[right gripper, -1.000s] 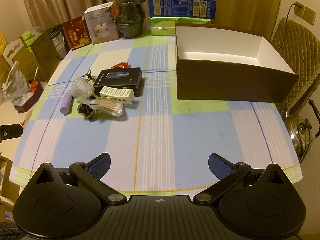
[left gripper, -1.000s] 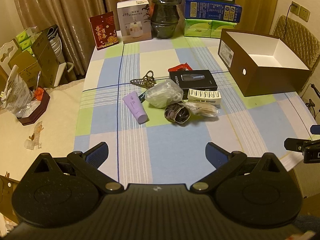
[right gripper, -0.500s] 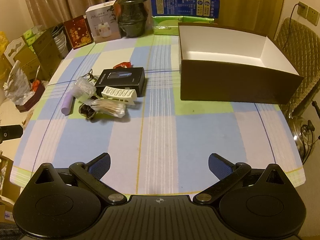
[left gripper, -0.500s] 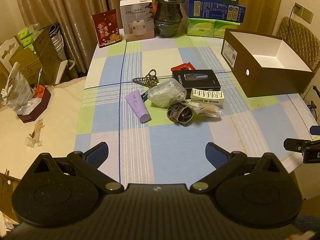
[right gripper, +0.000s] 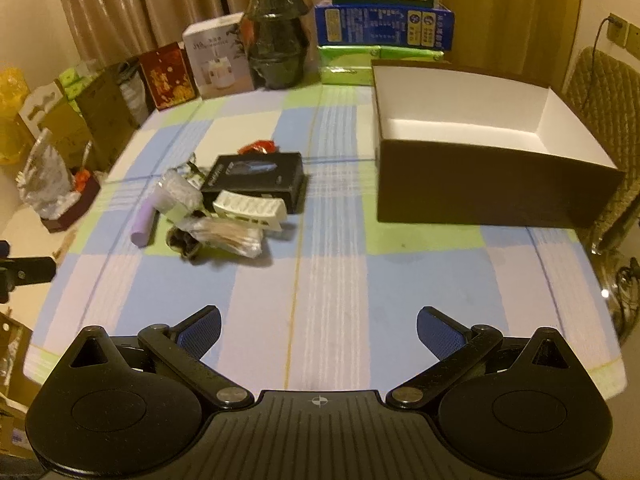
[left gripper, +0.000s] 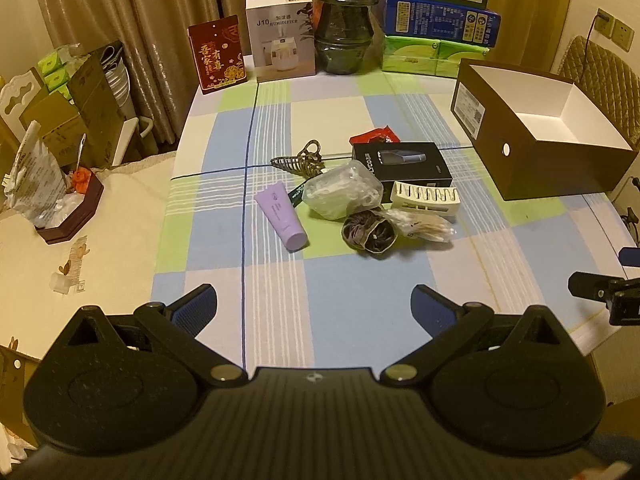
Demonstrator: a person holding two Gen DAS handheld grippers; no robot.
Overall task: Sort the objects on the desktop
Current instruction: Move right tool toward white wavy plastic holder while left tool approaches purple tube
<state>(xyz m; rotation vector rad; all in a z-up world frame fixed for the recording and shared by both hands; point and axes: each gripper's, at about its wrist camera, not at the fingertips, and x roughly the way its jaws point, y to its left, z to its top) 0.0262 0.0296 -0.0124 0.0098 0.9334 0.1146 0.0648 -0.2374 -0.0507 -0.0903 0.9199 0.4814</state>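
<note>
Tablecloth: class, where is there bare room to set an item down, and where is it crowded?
Free: the near strip between the pile and both open tools, left tool and right tool; also the gap between the black box and the brown box. Crowded: the pile around the purple tube.

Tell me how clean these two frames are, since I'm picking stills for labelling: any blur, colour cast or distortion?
Left wrist view: sharp, print on the black box readable; warm yellow cast; fisheye bends the table edges and darkens the corners. Right wrist view: same cast and bending, but motion-blurred, so the pile and brown box look smeared.
</note>
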